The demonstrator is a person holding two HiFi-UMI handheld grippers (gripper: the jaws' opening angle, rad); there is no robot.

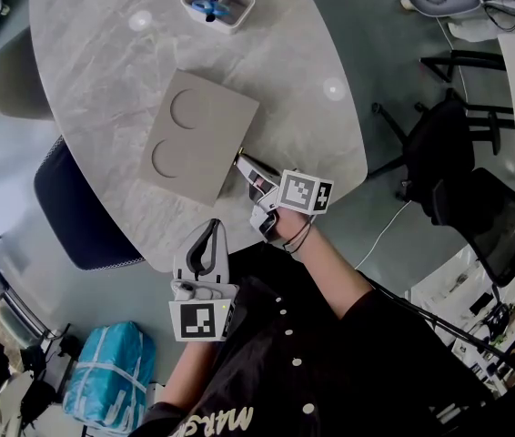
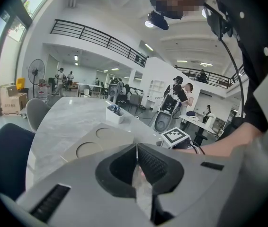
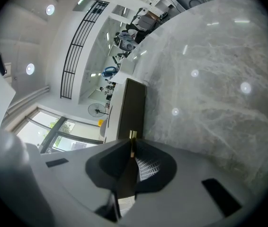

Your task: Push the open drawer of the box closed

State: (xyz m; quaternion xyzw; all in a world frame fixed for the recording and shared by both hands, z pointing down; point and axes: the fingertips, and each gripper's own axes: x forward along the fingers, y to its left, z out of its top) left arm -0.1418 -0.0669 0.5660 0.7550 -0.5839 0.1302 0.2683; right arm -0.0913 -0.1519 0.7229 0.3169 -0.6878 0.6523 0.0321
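A white tray (image 1: 237,12) rests on the marble table (image 1: 103,53).

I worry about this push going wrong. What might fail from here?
The flat grey-beige box with two round recesses lies unbraced on the marble table. The left gripper hangs shut away from it, so the box may slide. The right gripper, shut on the small brass knob, may slip off it.

Flat tan box (image 1: 198,135), two round top recesses, brass drawer knob (image 3: 132,135)
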